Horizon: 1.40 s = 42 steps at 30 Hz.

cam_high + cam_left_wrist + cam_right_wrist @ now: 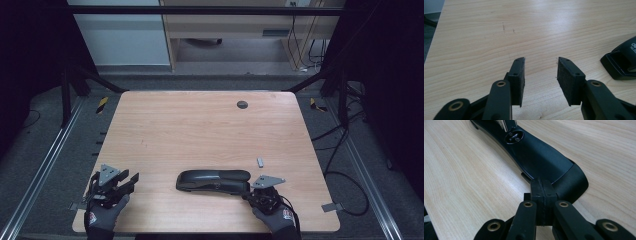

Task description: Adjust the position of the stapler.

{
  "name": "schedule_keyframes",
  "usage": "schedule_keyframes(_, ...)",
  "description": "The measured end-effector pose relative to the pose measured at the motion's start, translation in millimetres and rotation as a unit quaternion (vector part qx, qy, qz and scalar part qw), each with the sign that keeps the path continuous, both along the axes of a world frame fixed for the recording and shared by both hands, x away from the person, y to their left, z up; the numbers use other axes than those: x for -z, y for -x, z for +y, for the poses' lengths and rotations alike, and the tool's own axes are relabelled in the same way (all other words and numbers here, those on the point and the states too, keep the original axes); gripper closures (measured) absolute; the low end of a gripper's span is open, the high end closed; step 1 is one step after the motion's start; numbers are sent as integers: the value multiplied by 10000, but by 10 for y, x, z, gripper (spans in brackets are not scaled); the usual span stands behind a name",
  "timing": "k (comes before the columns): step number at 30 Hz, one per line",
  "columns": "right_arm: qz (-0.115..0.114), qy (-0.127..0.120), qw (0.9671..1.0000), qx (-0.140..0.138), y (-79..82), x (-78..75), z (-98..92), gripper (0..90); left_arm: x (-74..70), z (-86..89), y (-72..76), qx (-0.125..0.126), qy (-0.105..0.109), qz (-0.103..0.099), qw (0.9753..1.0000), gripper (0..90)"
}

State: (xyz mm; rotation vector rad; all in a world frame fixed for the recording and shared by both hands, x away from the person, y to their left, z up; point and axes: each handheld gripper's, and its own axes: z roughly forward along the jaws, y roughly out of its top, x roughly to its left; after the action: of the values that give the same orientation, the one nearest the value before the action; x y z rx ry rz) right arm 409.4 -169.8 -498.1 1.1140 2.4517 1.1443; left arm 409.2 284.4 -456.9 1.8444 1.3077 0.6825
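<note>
A long black plastic stapler (213, 181) is seen lying flat on the light wooden table (200, 125), near the table's 6 o'clock edge, its length running from 9 o'clock to 3 o'clock. The right tool (248, 192) is held at the stapler's 3 o'clock end; in the right gripper view its jaws are pressed together, pad against pad, right at the stapler's (536, 157) rounded rear end, and whether that end is touched cannot be told. The left tool (131, 181) is held over bare table at about 8 o'clock, well apart from the stapler, with its jaws spread and nothing between them. In the left gripper view white lettering is visible on the stapler (622, 61), but it is cut off and cannot be read. A small grey metal piece (260, 162) lies near the stapler's 3 o'clock end.
</note>
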Motion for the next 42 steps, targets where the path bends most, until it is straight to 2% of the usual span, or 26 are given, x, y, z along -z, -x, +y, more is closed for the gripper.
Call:
schedule_keyframes(16,-105,88,9999,20,-19,-5,3,900,-7,-16,1,71,9,-86,9999,548)
schedule_keyframes(20,-182,-39,9998,-6,2,-40,-14,900,-29,-21,6,149,-33,-157,9998,532)
schedule_keyframes(22,-229,-112,9997,34,14,-71,-43,864,-42,-29,11,198,-47,-180,9996,520)
schedule_keyframes(27,-416,-231,9981,387,-6,-137,-201,783,-63,-75,9,340,-66,-232,9991,487)
schedule_keyframes(32,-576,-261,9952,743,-41,-171,-343,704,-84,-140,5,527,-93,-253,9982,461)
schedule_keyframes(37,-675,-230,9936,878,-67,-183,-391,653,-114,-221,13,722,-152,-259,9969,439)
schedule_keyframes(42,-730,-245,9920,997,-80,-196,-416,597,-156,-329,33,977,-389,-337,9939,412)
